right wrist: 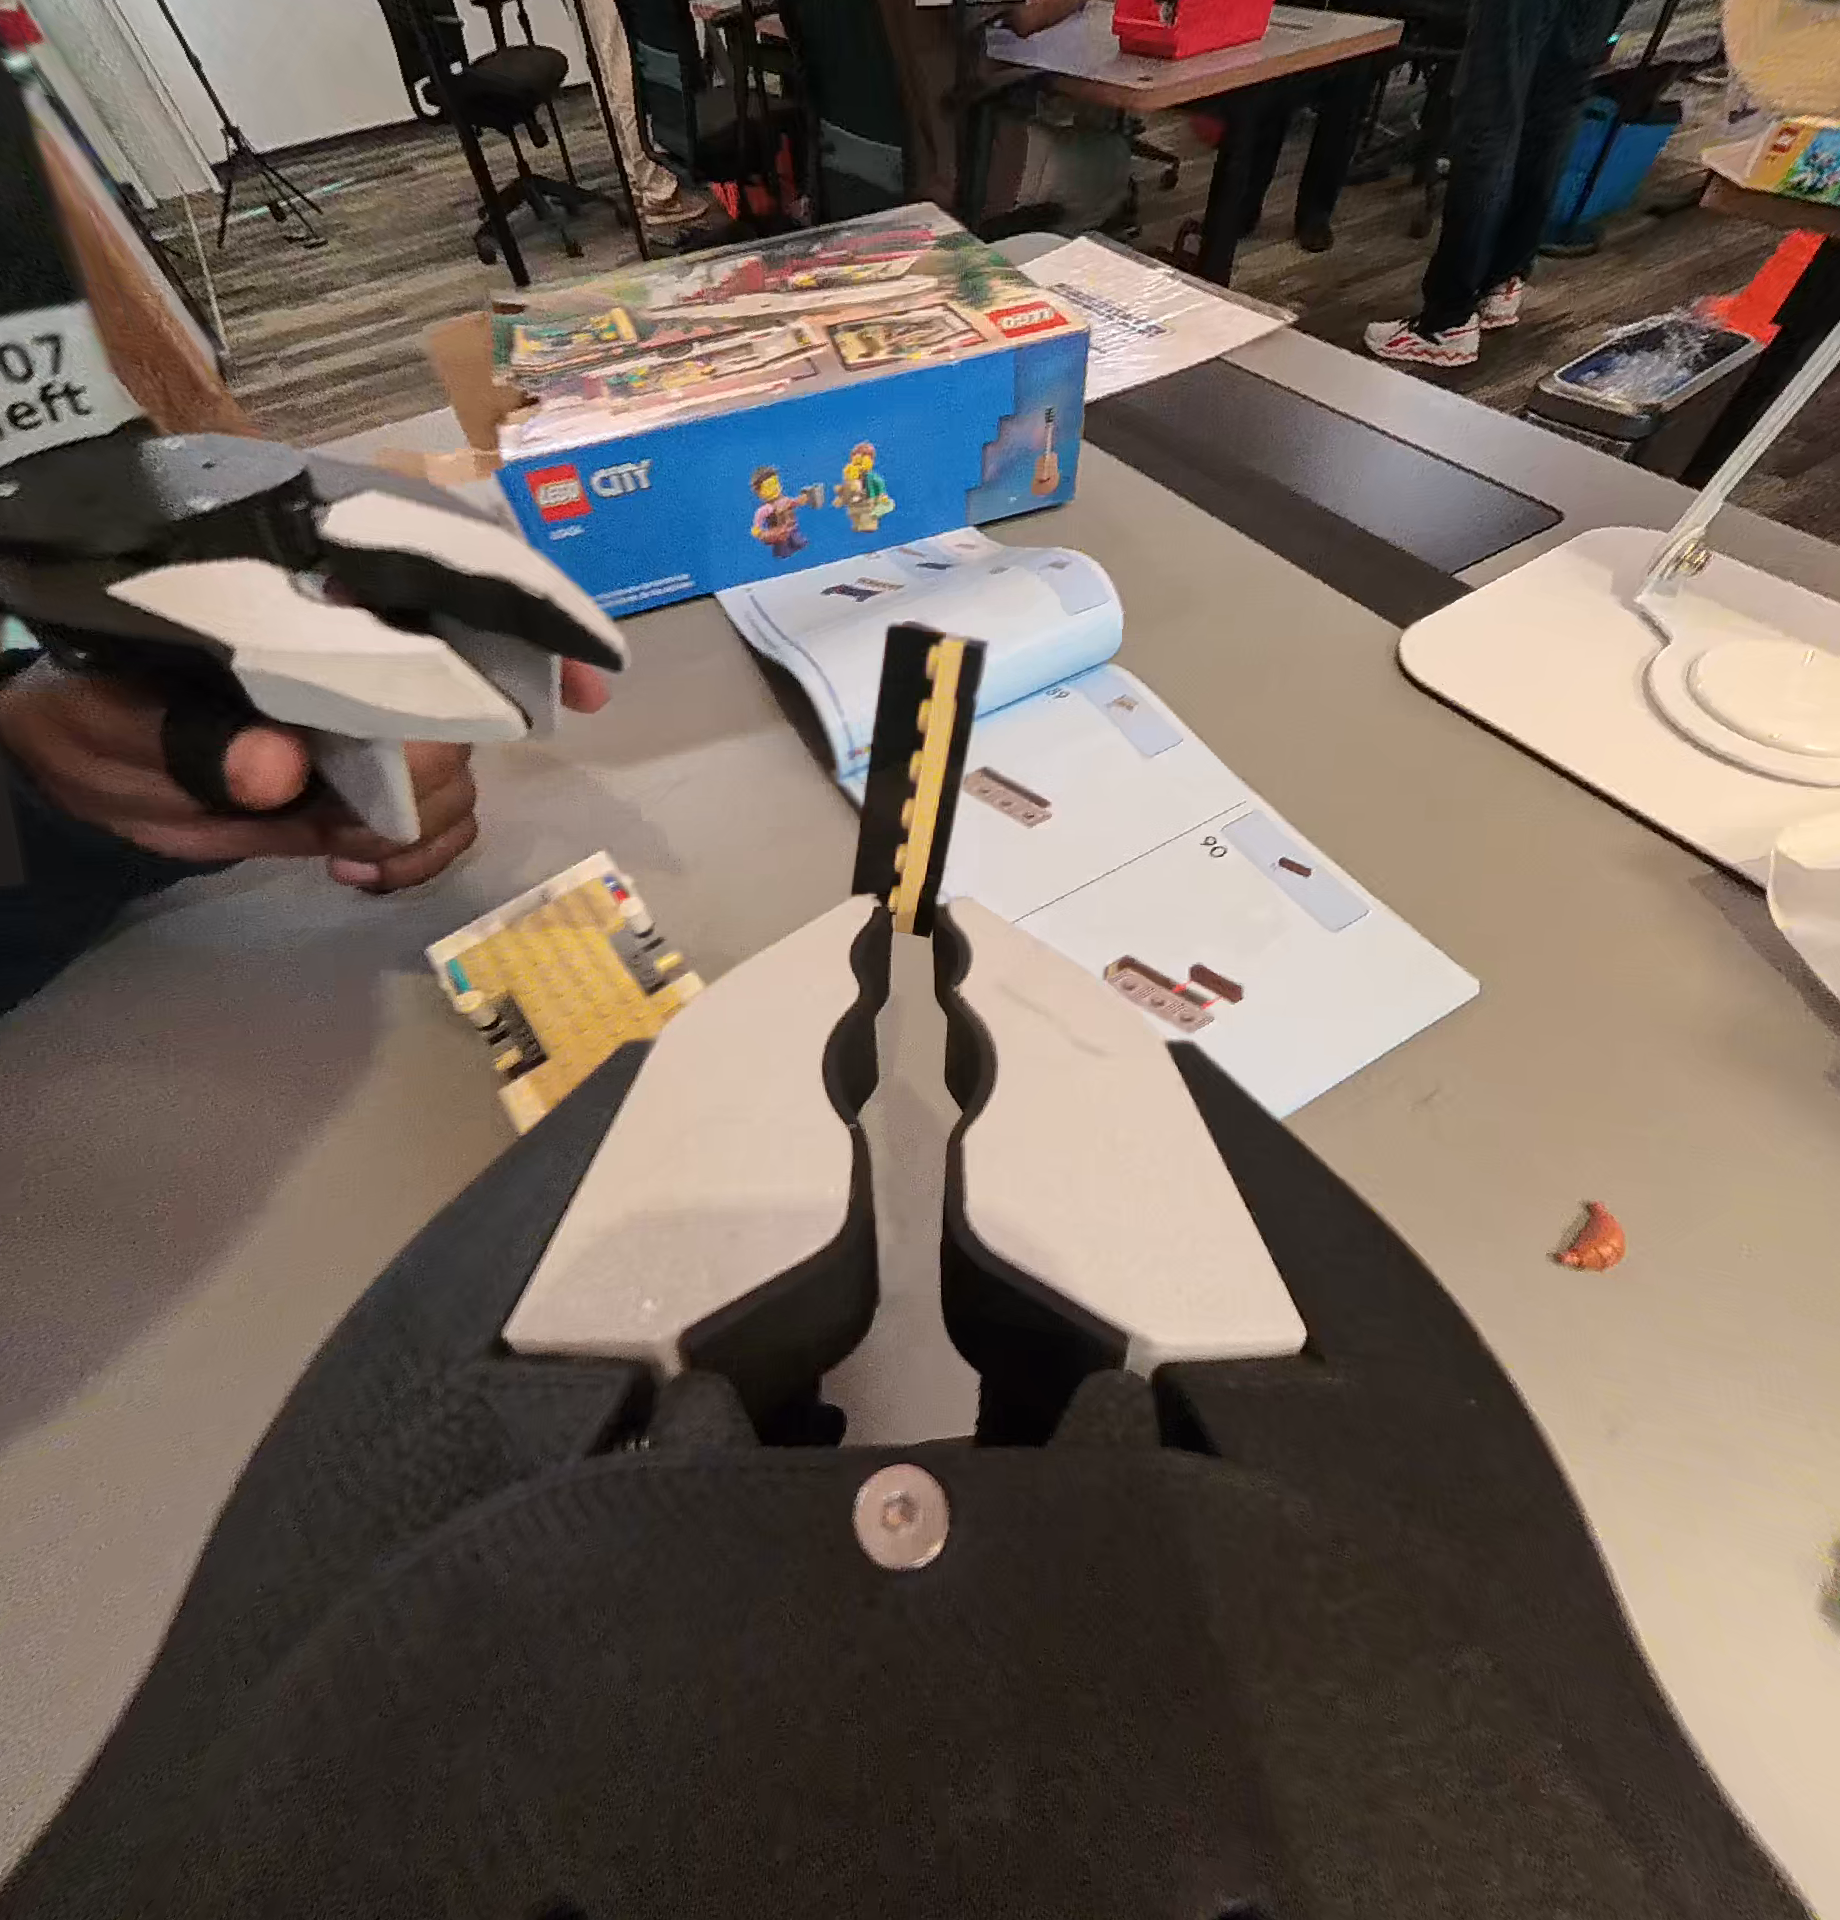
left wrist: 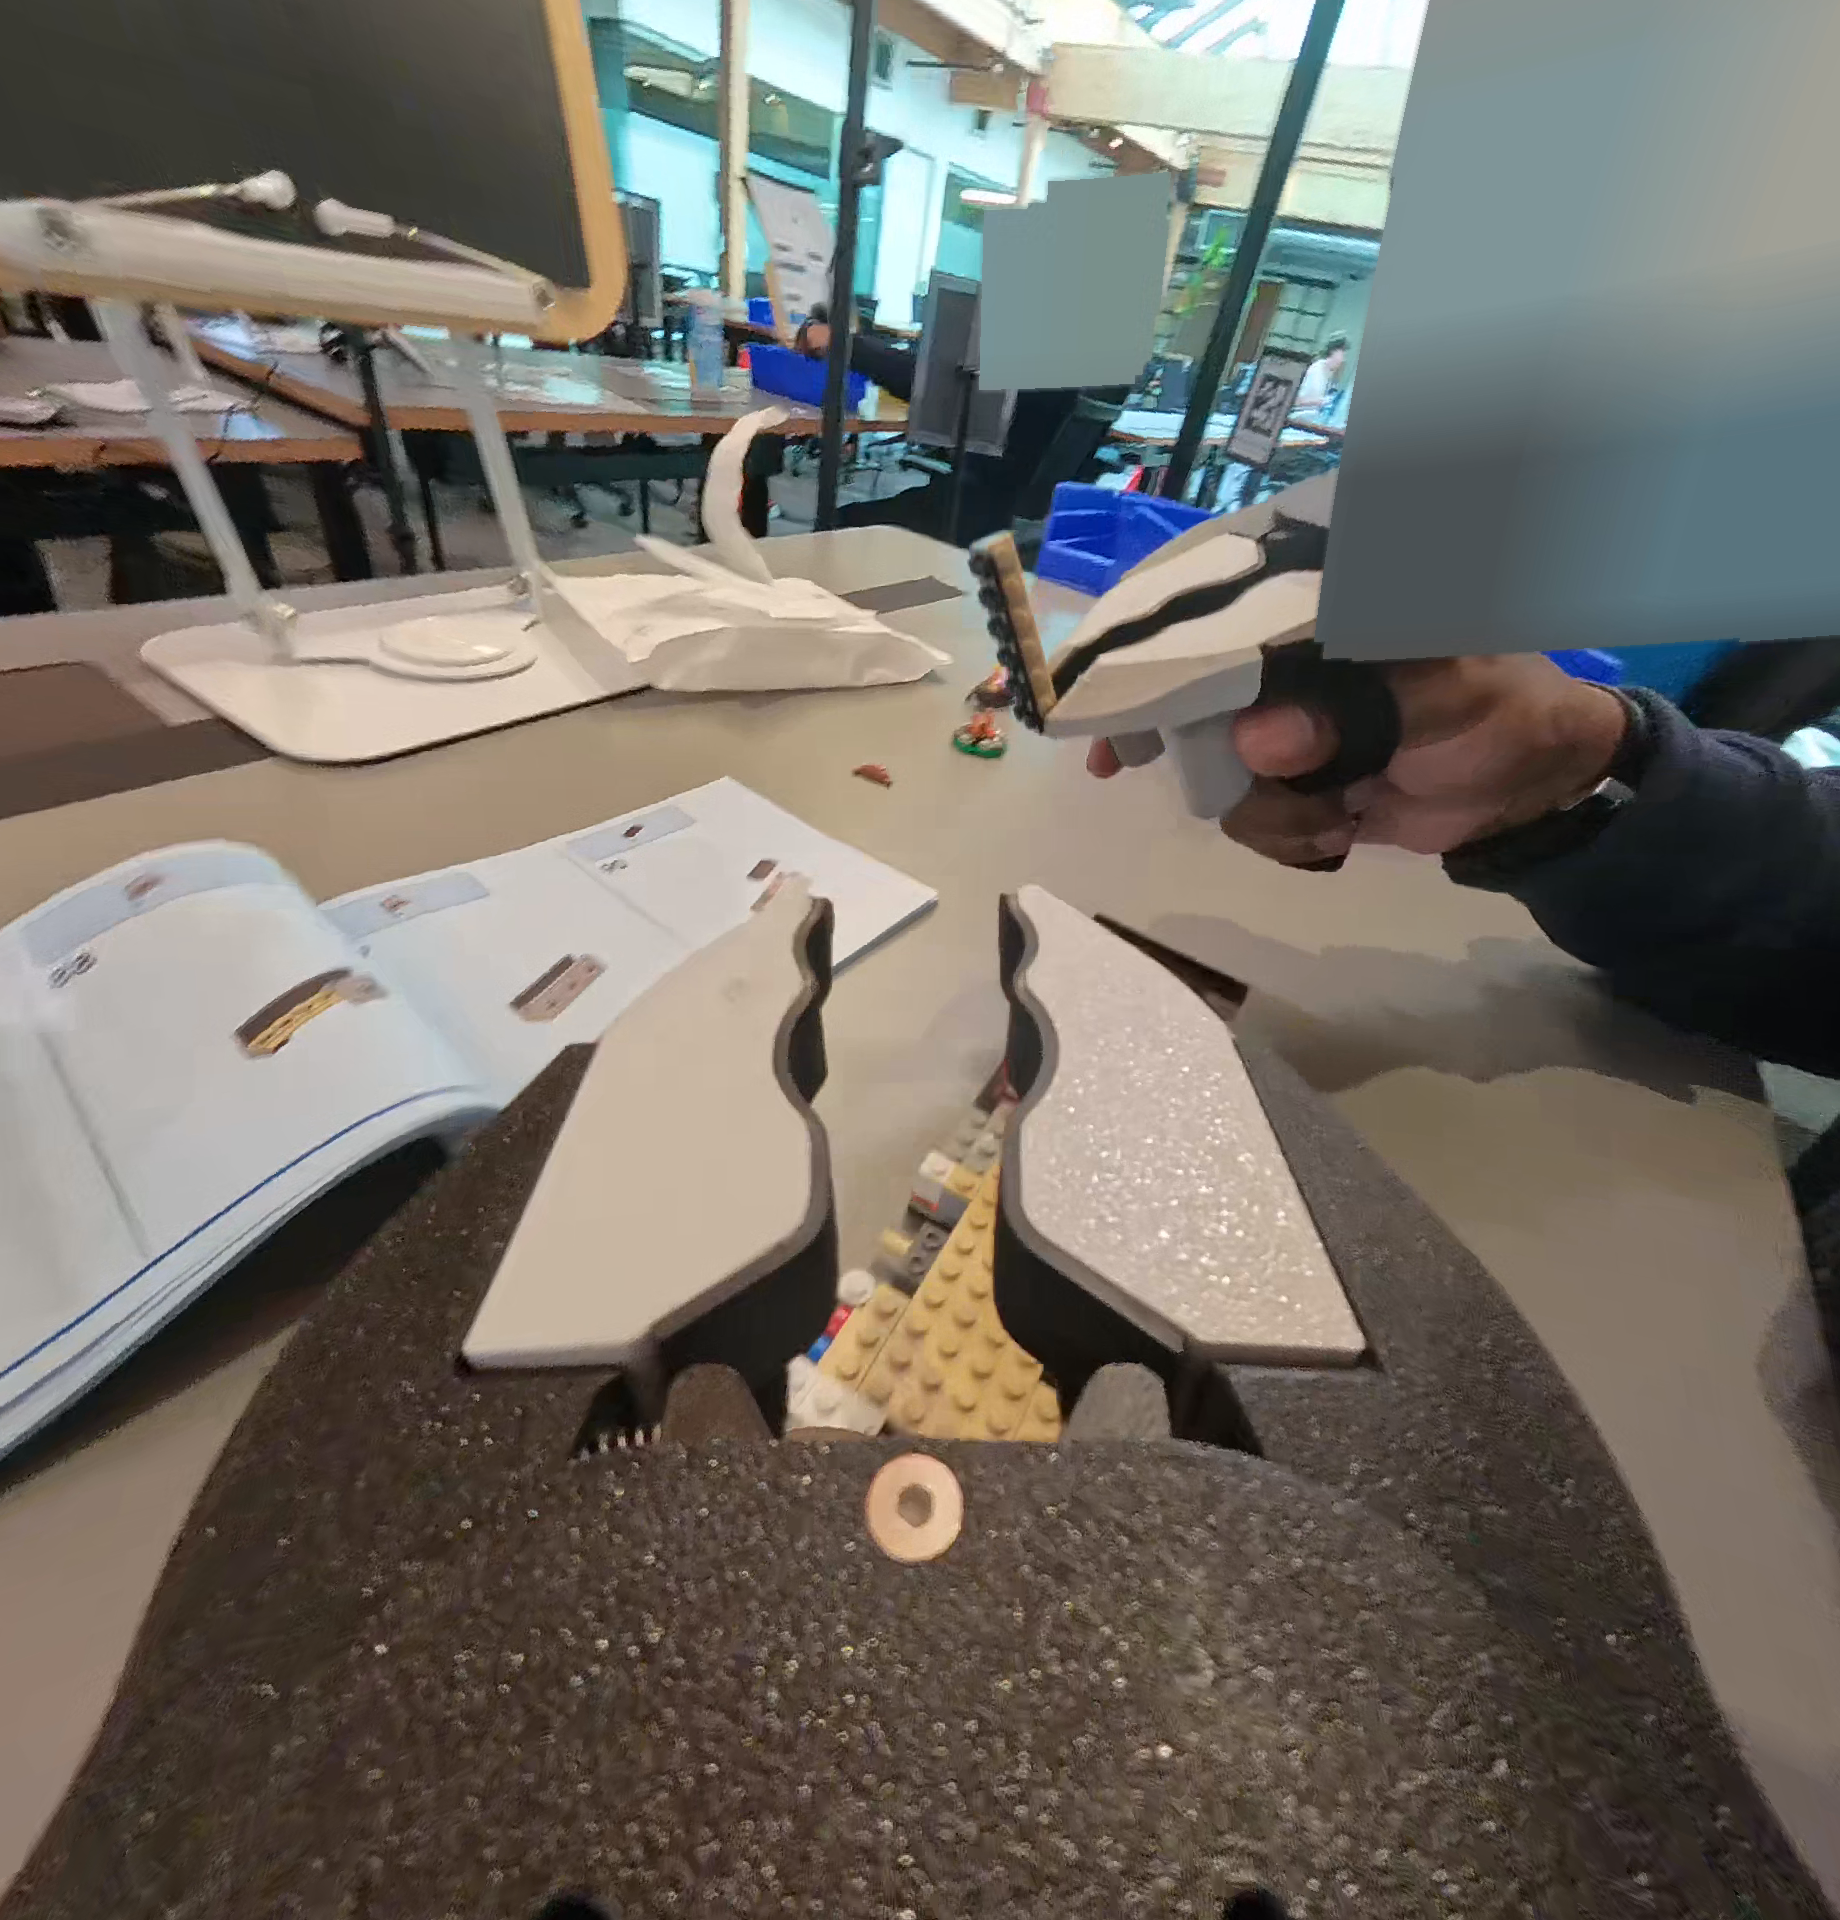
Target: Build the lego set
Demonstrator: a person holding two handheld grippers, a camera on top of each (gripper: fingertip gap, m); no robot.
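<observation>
My right gripper [right wrist: 911, 914] is shut on the lower end of a long black and tan studded plate [right wrist: 921, 769] and holds it upright above the table. The left wrist view shows this gripper [left wrist: 1051, 696] with the plate [left wrist: 1015, 634] in the air at the upper right. My left gripper [left wrist: 916, 914] is open and empty. It hovers over a tan brick build [left wrist: 957, 1320] that shows between its fingers. In the right wrist view the left gripper [right wrist: 573, 691] hangs open above that build [right wrist: 563, 987] without touching it.
An open instruction booklet [right wrist: 1155, 831] lies beyond the build, with a blue toy box [right wrist: 791, 416] behind it. A white stand base [right wrist: 1622, 665], a white bag [left wrist: 770, 634], a small brown piece [right wrist: 1591, 1242] and a small figure on a green base [left wrist: 978, 727] lie on the grey table [left wrist: 1311, 1195]. The tips of one gripper are about 10 cm away from the tips of the other. The small brown piece [right wrist: 1591, 1242] lies some 20 cm from my right tips, 30 cm from my left tips. Seen from the left wrist view [left wrist: 878, 771] as well.
</observation>
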